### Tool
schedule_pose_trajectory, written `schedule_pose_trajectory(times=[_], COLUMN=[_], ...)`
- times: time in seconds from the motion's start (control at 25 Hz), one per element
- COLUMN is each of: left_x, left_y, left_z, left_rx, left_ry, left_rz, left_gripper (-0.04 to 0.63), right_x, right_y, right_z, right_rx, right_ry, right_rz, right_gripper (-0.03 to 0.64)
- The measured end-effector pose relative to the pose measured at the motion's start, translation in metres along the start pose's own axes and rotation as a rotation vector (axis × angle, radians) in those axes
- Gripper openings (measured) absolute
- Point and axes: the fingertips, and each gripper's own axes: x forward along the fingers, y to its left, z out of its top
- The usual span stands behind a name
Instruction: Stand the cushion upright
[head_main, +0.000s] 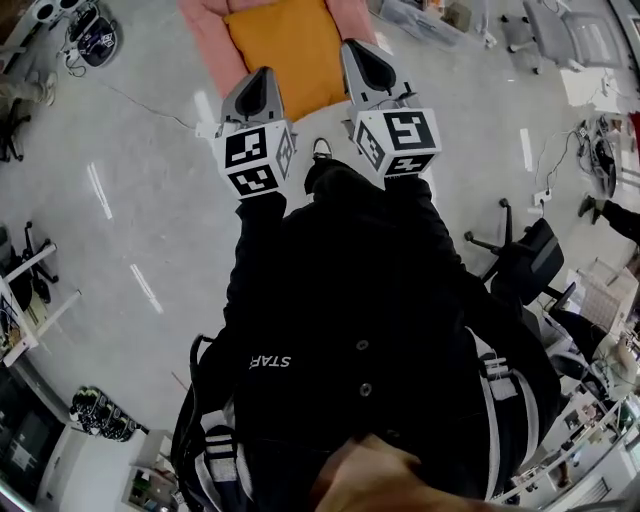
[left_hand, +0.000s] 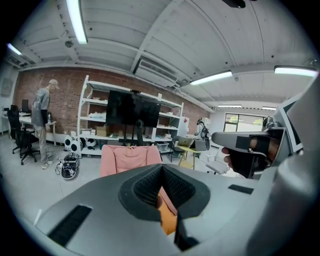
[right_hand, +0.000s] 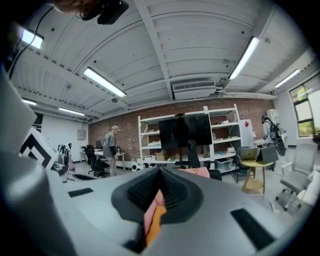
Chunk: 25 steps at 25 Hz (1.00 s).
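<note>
An orange cushion (head_main: 285, 50) lies flat on the seat of a pink armchair (head_main: 205, 40) at the top of the head view. Both grippers are held out side by side toward it, above the floor. My left gripper (head_main: 260, 78) is shut with nothing in it, short of the cushion's left edge. My right gripper (head_main: 358, 52) is shut and empty too, by the cushion's right edge. In the left gripper view the pink armchair (left_hand: 130, 157) stands ahead and a strip of the orange cushion (left_hand: 167, 215) shows below the closed jaws. The right gripper view shows the cushion (right_hand: 155, 222) the same way.
A person (left_hand: 42, 117) stands at a desk to the left. White shelves with a black screen (left_hand: 132, 110) line the brick wall behind the armchair. Office chairs (head_main: 520, 255) stand to the right, cabled gear (head_main: 95, 35) lies on the floor at left, and a yellow table (right_hand: 255, 167) stands at right.
</note>
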Motion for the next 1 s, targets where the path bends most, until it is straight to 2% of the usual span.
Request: schedule_pose_trajectory(times=[0.2,0.36,0.76,1.0], left_x=[0.059,0.082,0.122,0.156], left_y=[0.009,0.015,0.048,0.073], left_z=[-0.007,-0.023,-0.074,-0.118], left_rx=[-0.017,-0.027,-0.073,-0.102], left_ry=[0.051,0.107,0.227,0.315], left_rz=[0.054,0.093,0.127,0.123], left_gripper=[0.0,0.0,0.0,0.0], right_x=[0.048,0.067,0.108,0.138], right_y=[-0.045,-0.063,-0.067,-0.075], right_z=[-0.014,-0.039,-0.117,-0.173], right_rx=[0.016,0.017,0.088,0.101], right_ry=[0.034,0.091,0.289,0.4], right_rz=[0.018,0.039,0.081,0.055], right_gripper=[0.014,0.014,0.014,0.014])
